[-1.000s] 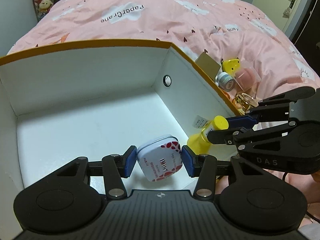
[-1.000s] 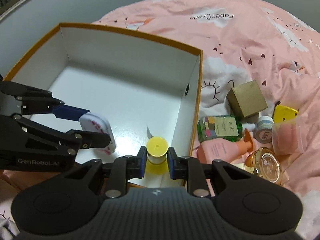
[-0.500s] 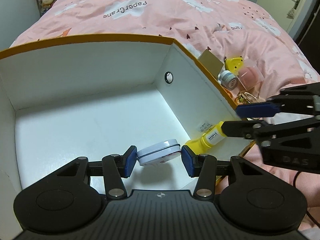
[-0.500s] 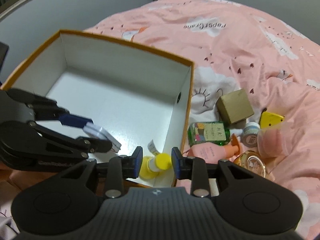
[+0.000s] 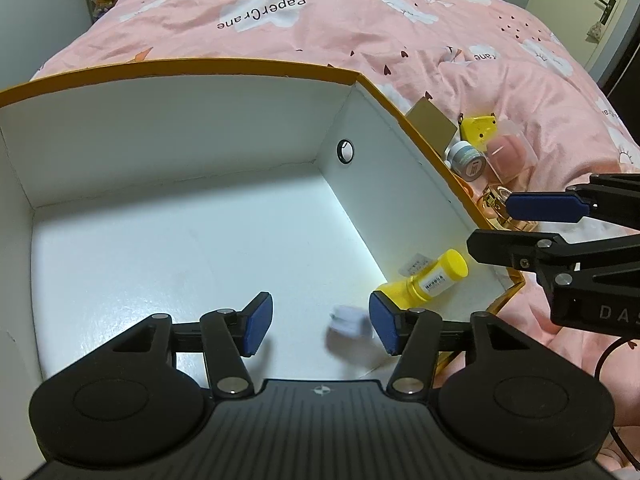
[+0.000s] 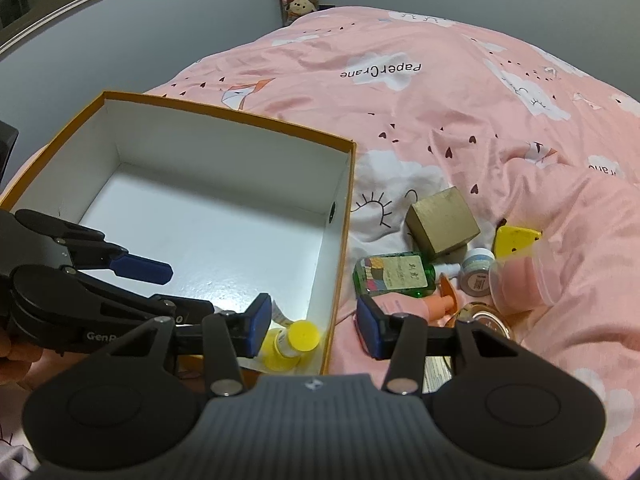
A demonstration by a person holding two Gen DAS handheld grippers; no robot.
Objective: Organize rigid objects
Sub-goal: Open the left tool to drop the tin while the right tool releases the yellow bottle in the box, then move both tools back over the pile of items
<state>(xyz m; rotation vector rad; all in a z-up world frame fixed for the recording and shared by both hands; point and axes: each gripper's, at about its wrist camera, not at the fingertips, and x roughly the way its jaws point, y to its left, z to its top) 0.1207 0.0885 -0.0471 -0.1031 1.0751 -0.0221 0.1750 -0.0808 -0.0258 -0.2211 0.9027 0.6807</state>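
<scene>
An open orange box with a white inside (image 5: 172, 120) (image 6: 224, 148) sits on the pink bed. A yellow bottle (image 5: 430, 280) (image 6: 294, 344) lies in its near right corner. A white tin (image 5: 347, 322), blurred, lies on the box floor between my left fingers. My left gripper (image 5: 320, 324) is open and empty above the box floor. My right gripper (image 6: 314, 326) is open and empty, straddling the box's right wall; it also shows in the left wrist view (image 5: 532, 224).
Beside the box on the bed lie a tan cube (image 6: 442, 220), a green bottle (image 6: 394, 276), a yellow case (image 6: 516, 240), a small grey jar (image 6: 476, 270), a pink tub (image 6: 524, 280), a peach pump bottle (image 6: 424, 304) and a gold-lidded jar (image 6: 486, 320).
Both grippers opened. The left let go of the tin, which dropped to the box floor. The right let go of the yellow bottle, which fell on its side, and drew back.
</scene>
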